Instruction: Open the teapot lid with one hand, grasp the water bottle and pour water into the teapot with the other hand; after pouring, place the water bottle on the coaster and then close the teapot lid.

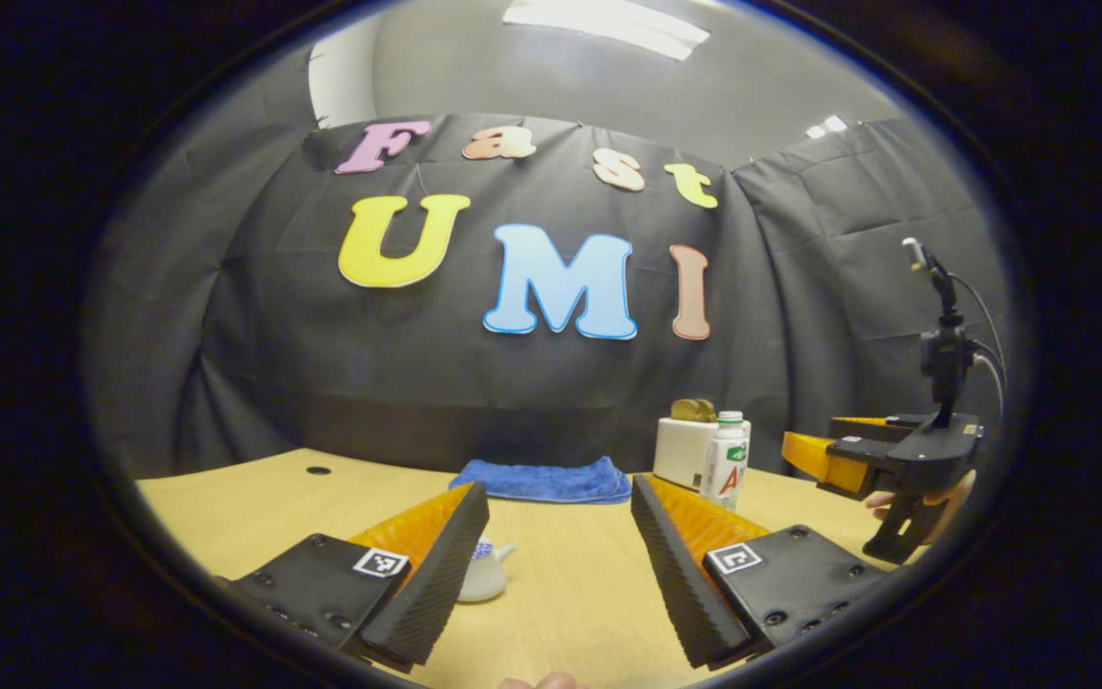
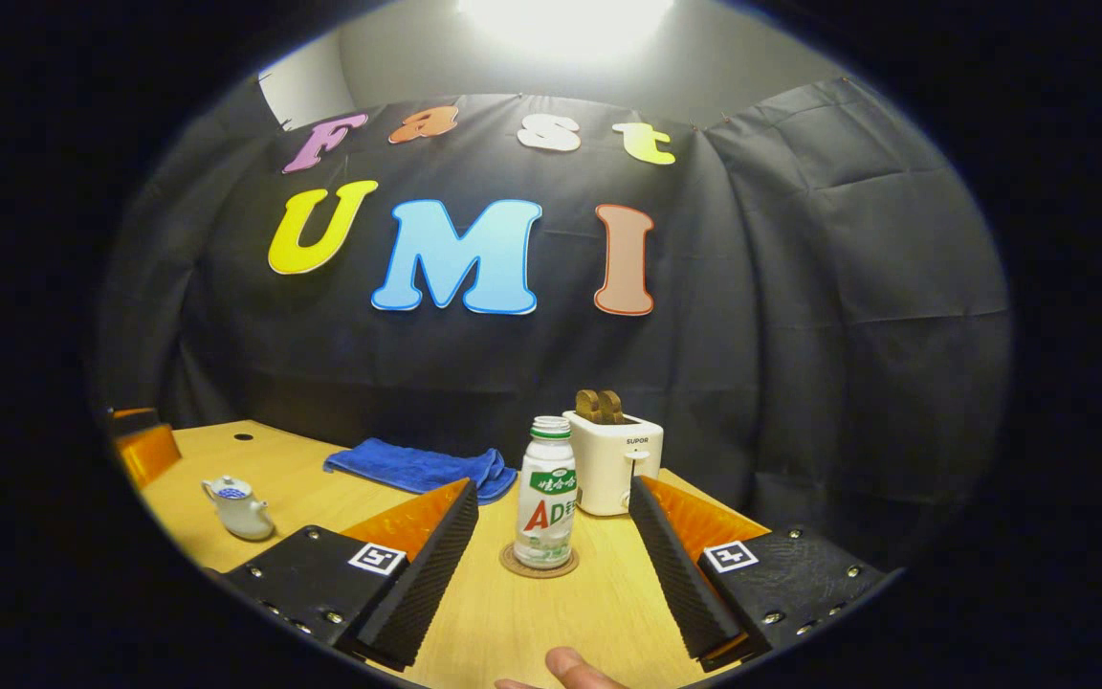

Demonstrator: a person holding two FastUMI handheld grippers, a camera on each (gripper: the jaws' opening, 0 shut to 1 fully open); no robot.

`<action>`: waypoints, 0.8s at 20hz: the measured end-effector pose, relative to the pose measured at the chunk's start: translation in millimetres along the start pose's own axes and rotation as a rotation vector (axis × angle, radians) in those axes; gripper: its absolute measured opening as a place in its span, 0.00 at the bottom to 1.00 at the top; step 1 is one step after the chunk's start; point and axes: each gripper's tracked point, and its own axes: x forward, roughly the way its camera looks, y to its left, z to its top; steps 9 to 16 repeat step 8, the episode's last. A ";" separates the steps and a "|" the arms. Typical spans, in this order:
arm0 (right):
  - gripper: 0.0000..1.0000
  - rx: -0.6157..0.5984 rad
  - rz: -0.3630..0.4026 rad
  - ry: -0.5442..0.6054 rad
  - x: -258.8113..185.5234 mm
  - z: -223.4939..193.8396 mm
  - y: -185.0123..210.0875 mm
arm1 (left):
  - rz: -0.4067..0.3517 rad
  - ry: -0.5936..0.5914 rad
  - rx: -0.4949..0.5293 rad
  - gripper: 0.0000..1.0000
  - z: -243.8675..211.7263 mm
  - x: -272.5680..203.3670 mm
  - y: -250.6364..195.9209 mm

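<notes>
Right gripper fingers spread wide, nothing held; water bottle upright on its coaster at 12 o'clock between them; teapot at 10 o'clock, lid on; left gripper likewise apart; toaster and blue towel beyond.

blue towel and white toaster on wooden table — well apart
</notes>
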 end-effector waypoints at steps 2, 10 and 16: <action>0.98 0.039 0.029 0.054 -20.5 -23.3 21.0 | 0.022 0.000 -0.015 1.00 -13.0 -2.6 -11.9; 0.98 0.034 0.094 0.170 -39.2 -76.5 54.0 | 0.056 0.054 0.011 0.99 -36.6 -12.2 -25.5; 0.98 0.034 0.094 0.170 -39.2 -76.5 54.0 | 0.056 0.054 0.011 0.99 -36.6 -12.2 -25.5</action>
